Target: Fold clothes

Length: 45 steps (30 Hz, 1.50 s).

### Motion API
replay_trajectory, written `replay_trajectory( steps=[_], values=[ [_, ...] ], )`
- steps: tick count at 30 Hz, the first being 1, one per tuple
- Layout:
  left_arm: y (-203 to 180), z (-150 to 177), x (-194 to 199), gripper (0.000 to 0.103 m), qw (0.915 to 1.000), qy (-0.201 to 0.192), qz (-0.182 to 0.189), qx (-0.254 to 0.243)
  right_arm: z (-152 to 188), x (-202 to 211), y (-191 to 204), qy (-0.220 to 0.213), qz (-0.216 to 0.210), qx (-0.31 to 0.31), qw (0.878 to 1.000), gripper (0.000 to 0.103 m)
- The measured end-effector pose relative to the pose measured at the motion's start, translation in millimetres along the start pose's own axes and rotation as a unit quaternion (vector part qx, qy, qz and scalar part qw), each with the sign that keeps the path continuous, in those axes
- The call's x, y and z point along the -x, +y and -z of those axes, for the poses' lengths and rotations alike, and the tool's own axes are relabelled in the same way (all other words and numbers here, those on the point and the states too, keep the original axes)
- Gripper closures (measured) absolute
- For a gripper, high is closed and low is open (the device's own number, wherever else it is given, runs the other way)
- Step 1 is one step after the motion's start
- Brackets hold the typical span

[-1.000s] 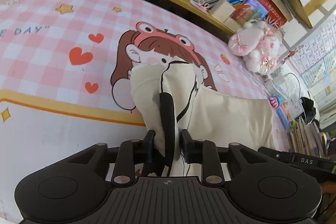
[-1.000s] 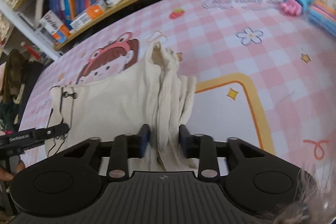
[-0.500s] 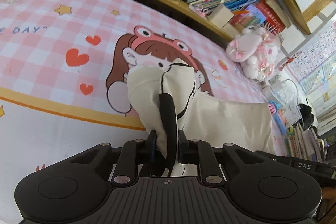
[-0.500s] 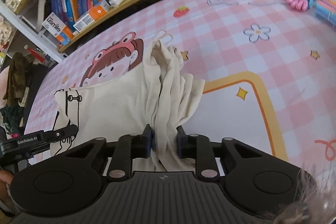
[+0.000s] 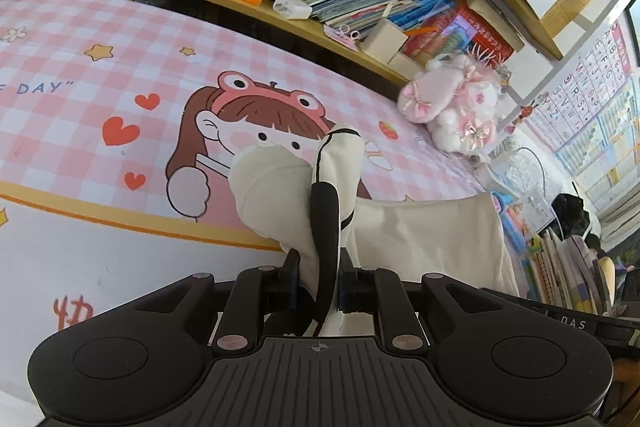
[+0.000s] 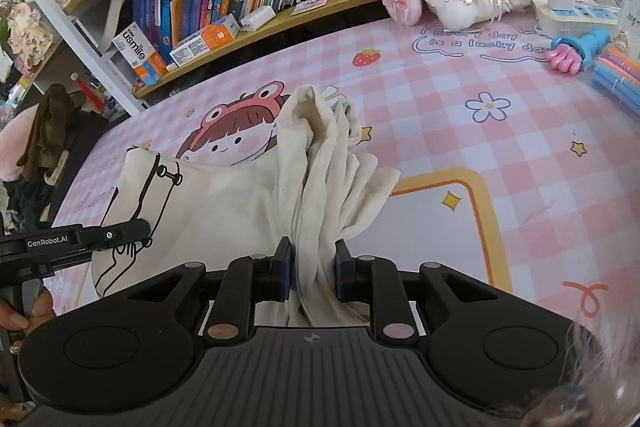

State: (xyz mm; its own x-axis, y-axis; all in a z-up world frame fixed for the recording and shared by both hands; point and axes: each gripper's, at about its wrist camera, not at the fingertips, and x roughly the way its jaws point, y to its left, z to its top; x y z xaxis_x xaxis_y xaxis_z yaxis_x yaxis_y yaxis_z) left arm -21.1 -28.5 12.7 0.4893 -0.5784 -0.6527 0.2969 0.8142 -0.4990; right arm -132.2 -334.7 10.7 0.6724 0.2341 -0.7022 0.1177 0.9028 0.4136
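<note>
Between the left gripper's (image 5: 318, 287) fingers sat a bunched edge of the cream cotton T-shirt with black line print (image 5: 420, 239), pinched tight after the jaws had just closed; the right gripper's (image 6: 312, 273) fingers had likewise just closed and clamped a gathered cream bundle of the same shirt. Beyond both pairs of fingers the cloth stretched slack between them, over the pink checked cartoon tabletop (image 6: 500, 155). To fold well, both hands should probably lift evenly, keep the span taut, then lay it flat
</note>
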Motion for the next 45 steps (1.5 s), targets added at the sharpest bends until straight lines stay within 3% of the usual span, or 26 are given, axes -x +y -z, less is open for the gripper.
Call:
replay_trajectory(
  steps=[13,23,33,45],
  values=[
    [-23,41,25,0.088,0.9994,-0.027,-0.014,0.016,13,24,-15,0.009,-0.025,0.032,0.999,0.085],
    [-29,55,31,0.088,0.9991,-0.029,-0.02,0.023,23,36,-21,0.016,-0.034,0.042,0.998,0.085],
    [-21,42,27,0.088,0.9998,-0.018,-0.008,0.008,23,37,-18,0.011,-0.02,0.03,0.999,0.085],
    [39,0,37,0.088,0.9998,-0.015,0.002,0.014,10,-1,37,0.007,-0.016,0.031,0.999,0.085]
  ],
)
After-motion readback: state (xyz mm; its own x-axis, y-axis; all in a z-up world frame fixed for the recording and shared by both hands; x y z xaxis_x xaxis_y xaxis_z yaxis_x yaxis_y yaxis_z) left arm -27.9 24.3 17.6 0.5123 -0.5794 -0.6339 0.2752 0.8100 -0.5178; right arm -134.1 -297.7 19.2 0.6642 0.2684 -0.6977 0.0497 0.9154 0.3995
